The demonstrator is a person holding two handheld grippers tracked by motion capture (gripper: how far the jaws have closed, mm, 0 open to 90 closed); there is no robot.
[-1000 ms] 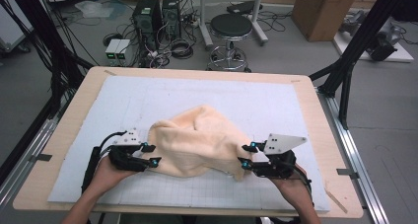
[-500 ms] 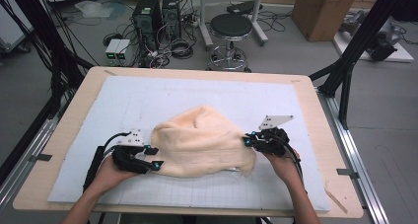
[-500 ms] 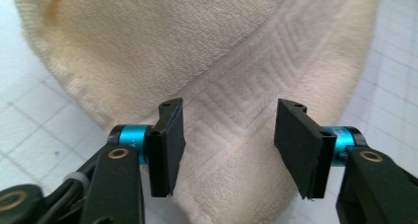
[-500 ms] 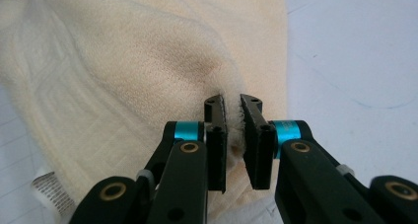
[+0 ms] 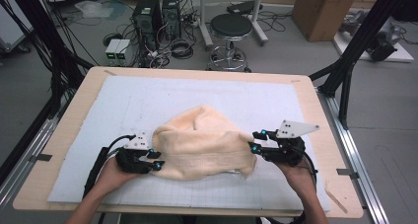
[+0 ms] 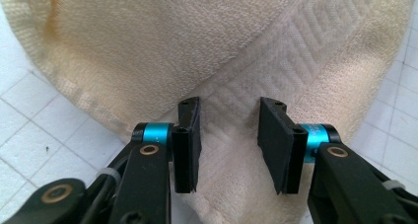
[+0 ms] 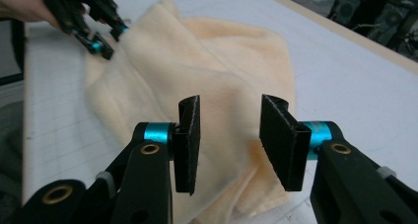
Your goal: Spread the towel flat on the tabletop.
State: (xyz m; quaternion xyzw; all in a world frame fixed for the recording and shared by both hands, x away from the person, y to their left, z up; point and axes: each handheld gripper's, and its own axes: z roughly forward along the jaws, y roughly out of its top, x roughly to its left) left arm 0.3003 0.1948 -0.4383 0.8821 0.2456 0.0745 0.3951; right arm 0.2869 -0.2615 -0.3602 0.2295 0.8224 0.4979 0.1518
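Observation:
A cream towel (image 5: 207,145) lies crumpled on the white grid mat (image 5: 148,100), near the table's front. At the towel's left edge sits my left gripper (image 5: 155,160), open. Its jaws have just been closing, and the towel's patterned hem (image 6: 276,61) lies under the gap between them without being pinched (image 6: 229,135). My right gripper (image 5: 256,140) is at the towel's right edge, open. Its jaws have just been opening, with nothing between them (image 7: 229,135). The towel (image 7: 197,61) lies just beyond them, and the left gripper (image 7: 101,34) shows at its far side.
The mat covers a wooden table (image 5: 315,105) with a bare rim. Beyond the far edge, on the floor, stand a black stool (image 5: 231,29), computer cases (image 5: 157,12) with cables and a cardboard box (image 5: 323,12). Black frame posts (image 5: 347,71) rise at both sides.
The right gripper shut on the towel's right edge, then opened and drew back a little to the right. The towel's right side has settled on the mat. The left hand stayed put.

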